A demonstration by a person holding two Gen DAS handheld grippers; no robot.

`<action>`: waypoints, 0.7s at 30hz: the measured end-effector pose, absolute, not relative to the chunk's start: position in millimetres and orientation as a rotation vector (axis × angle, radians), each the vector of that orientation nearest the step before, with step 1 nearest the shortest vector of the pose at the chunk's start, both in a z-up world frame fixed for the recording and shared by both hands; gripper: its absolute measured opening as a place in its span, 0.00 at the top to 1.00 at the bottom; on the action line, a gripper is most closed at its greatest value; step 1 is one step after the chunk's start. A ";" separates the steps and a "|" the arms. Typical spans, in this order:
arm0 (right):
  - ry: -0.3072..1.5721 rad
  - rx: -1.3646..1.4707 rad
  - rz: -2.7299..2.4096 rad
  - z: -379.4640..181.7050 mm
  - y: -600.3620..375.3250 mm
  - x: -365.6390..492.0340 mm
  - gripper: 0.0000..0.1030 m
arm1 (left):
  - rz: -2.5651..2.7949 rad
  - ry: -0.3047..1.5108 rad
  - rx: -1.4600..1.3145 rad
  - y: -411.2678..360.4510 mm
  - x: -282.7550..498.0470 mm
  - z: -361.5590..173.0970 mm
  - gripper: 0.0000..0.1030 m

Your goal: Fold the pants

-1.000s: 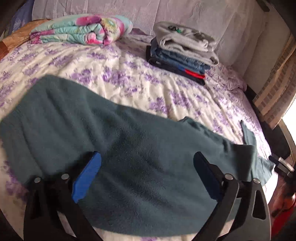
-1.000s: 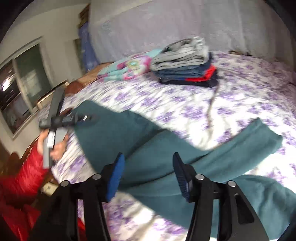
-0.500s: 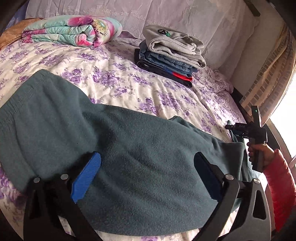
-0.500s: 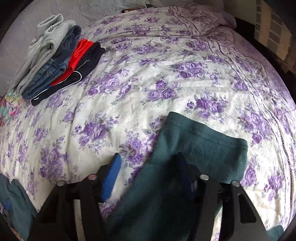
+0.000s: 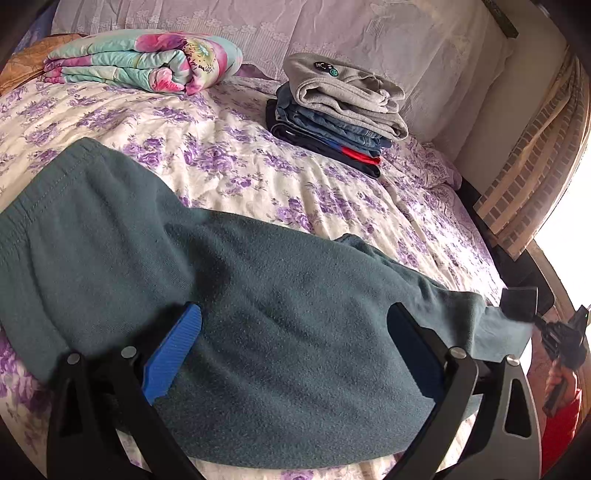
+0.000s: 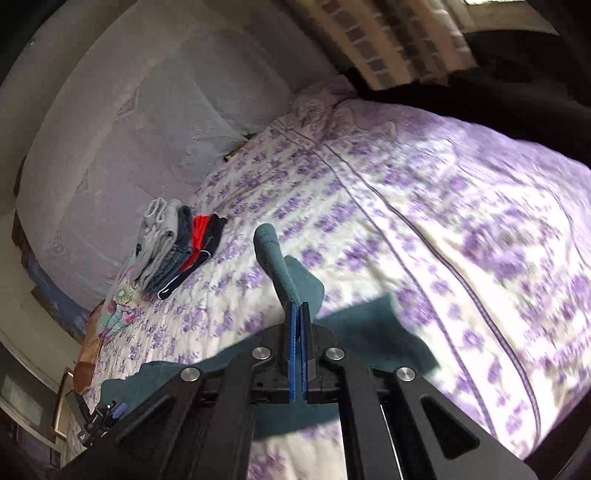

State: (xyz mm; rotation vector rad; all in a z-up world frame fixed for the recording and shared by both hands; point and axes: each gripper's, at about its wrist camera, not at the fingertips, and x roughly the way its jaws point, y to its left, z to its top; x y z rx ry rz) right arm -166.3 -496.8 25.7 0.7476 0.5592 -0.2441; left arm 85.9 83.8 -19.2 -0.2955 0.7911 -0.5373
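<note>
Teal fleece pants (image 5: 258, 302) lie folded lengthwise across the flowered bedspread (image 5: 236, 162), waistband at the left, leg ends at the right. My left gripper (image 5: 295, 325) is open and hovers just above the middle of the pants. My right gripper (image 6: 298, 314) is shut on the leg end of the pants (image 6: 280, 266) and lifts it off the bed. It also shows at the right edge of the left wrist view (image 5: 521, 301), holding the leg hem up.
A stack of folded clothes (image 5: 332, 110) and a rolled flowered blanket (image 5: 147, 61) sit near the pillows (image 5: 369, 33) at the head of the bed. A patterned curtain (image 5: 532, 173) hangs at the right. The same stack shows in the right wrist view (image 6: 177, 247).
My right gripper has closed on the leg end of the pants and raised it. My left gripper has stayed open over the pants, drifting slightly.
</note>
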 end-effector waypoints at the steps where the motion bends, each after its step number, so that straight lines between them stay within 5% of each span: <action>1: 0.594 0.771 -0.243 11.6 -500.6 -171.7 0.98 | -0.536 0.793 -0.293 83.6 85.8 -19.3 0.05; 6: 0.574 0.851 -0.225 -6.9 -508.0 -177.4 0.87 | -0.526 0.801 -0.280 81.6 86.6 -19.4 0.05; 7: 0.560 0.848 -0.219 -4.2 -508.3 -178.5 0.76 | -0.526 0.801 -0.279 81.6 86.5 -19.3 0.05; 8: 0.558 0.836 -0.231 -2.3 -507.8 -179.5 0.51 | -0.527 0.800 -0.281 81.7 86.5 -19.2 0.05; 9: 0.568 0.831 -0.248 -2.8 -508.1 -183.2 0.42 | -0.528 0.799 -0.282 81.6 86.4 -19.1 0.05; 19: 0.536 0.923 -0.215 -21.5 -523.3 -169.7 0.47 | -0.529 0.799 -0.285 81.7 86.5 -18.4 0.05; 21: 0.526 0.928 -0.188 -19.7 -525.9 -158.8 0.88 | -0.529 0.799 -0.285 81.6 86.6 -18.4 0.05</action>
